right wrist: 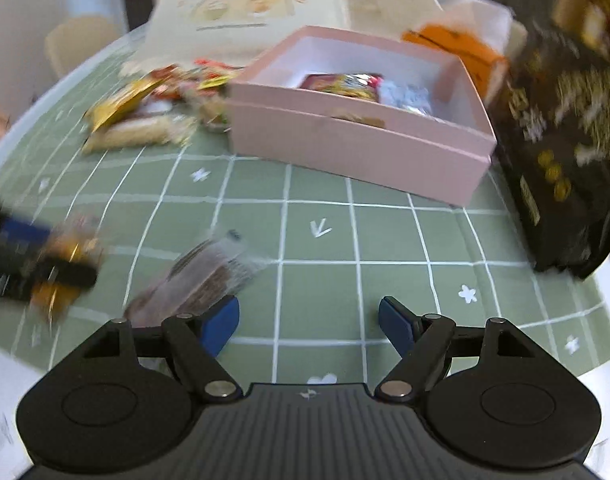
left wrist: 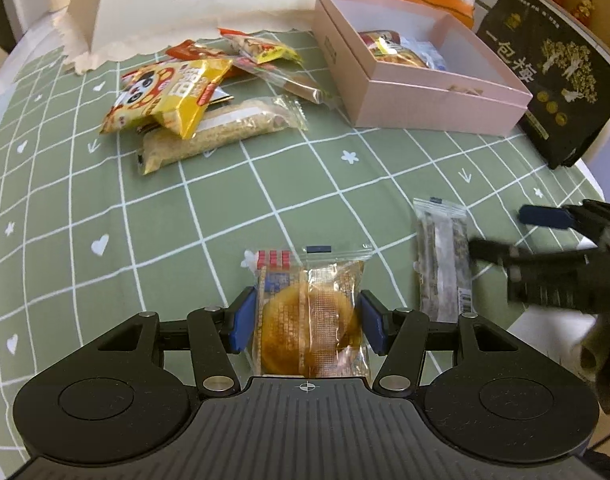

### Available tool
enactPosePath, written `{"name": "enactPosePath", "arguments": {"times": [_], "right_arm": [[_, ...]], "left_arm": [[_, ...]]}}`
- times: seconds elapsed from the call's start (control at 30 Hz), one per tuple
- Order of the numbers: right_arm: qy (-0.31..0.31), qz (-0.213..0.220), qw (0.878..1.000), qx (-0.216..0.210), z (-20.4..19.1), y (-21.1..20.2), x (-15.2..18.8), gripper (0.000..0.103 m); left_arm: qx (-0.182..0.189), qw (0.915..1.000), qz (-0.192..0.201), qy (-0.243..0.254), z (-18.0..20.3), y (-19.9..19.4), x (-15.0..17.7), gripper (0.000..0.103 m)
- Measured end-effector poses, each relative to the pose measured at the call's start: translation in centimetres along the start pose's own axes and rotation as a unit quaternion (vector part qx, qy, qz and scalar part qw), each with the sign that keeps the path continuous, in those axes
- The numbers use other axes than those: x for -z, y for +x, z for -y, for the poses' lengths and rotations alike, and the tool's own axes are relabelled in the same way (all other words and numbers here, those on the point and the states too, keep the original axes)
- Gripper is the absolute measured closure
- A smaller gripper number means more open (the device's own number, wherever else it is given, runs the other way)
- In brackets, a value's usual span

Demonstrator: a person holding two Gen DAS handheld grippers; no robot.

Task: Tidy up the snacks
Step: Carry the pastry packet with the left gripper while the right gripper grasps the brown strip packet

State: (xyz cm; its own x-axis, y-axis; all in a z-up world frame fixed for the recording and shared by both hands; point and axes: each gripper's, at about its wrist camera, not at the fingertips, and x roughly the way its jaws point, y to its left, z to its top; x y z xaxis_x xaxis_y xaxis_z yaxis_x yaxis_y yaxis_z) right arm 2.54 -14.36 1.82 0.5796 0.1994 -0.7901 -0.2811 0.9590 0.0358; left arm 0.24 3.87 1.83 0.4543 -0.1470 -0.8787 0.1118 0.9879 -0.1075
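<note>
Your left hand-held gripper [left wrist: 308, 322] has its two blue pads pressed on the sides of a clear-wrapped round cake [left wrist: 309, 316], so the cake packet is gripped between them, low over the green checked worktop [left wrist: 105, 208]. Just to the right of it lies a long grey-brown snack bar [left wrist: 443, 256] flat on the cloth. Your right hand-held gripper [right wrist: 309, 322] is beside this bar; its jaws stand wide apart and hold nothing (only the cloth shows between them). The bar lies next to its left pad.

Farther back, the pink box [left wrist: 445, 108] is open and has a few wrapped snacks inside. To the left of the box a loose pile of snack packets [left wrist: 193, 96] waits on the worktop. A black pouch [left wrist: 557, 80] stands at the right of the box, very near it.
</note>
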Motion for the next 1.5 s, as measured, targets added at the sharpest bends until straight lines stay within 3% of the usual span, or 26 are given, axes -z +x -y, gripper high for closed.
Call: {"name": "enactPosePath", "arguments": {"times": [0.17,0.27,0.43,0.57,0.77,1.0,1.2,1.3,1.5], "right_arm": [[0.054,0.043,0.998,0.013,1.5,0.4,0.4,0.024],[0.07,0.035,0.997,0.015,2.5,-0.1,0.5,0.024],[0.065,0.028,0.997,-0.036,2.1,-3.1,1.6,0.024],[0.058,-0.002,0.994,-0.089,-0.6,-2.2,1.3,0.024],[-0.042,0.009,0.998,-0.045,-4.7,-0.8,0.5,0.024],[0.025,0.004,0.999,-0.043,-2.4,0.1,-0.3,0.018],[0.023,0.017,0.999,-0.022,-3.1,0.7,0.0,0.01],[0.026,0.025,0.999,-0.013,-3.5,0.7,0.3,0.007],[0.021,0.007,1.0,0.01,-5.0,0.6,0.9,0.0]], "left_arm": [[0.005,0.9996,0.009,-0.027,-0.4,-0.3,0.5,0.043],[0.008,0.9988,0.014,-0.046,-0.7,-0.4,0.6,0.043],[0.019,0.9978,0.02,-0.06,-1.2,-0.5,0.7,0.043],[0.029,0.9965,0.025,-0.074,-1.6,-0.6,0.9,0.043],[0.027,0.9975,0.011,-0.064,-1.9,-0.8,0.7,0.043],[0.031,0.9969,0.011,-0.071,-2.6,-1.6,0.9,0.044],[0.03,0.9988,-0.013,-0.036,-1.9,-2.1,1.7,0.044],[0.026,0.9993,-0.018,-0.022,-1.4,-1.6,2.1,0.04],[0.023,0.9994,-0.021,-0.017,-1.3,-1.5,2.0,0.041]]}}
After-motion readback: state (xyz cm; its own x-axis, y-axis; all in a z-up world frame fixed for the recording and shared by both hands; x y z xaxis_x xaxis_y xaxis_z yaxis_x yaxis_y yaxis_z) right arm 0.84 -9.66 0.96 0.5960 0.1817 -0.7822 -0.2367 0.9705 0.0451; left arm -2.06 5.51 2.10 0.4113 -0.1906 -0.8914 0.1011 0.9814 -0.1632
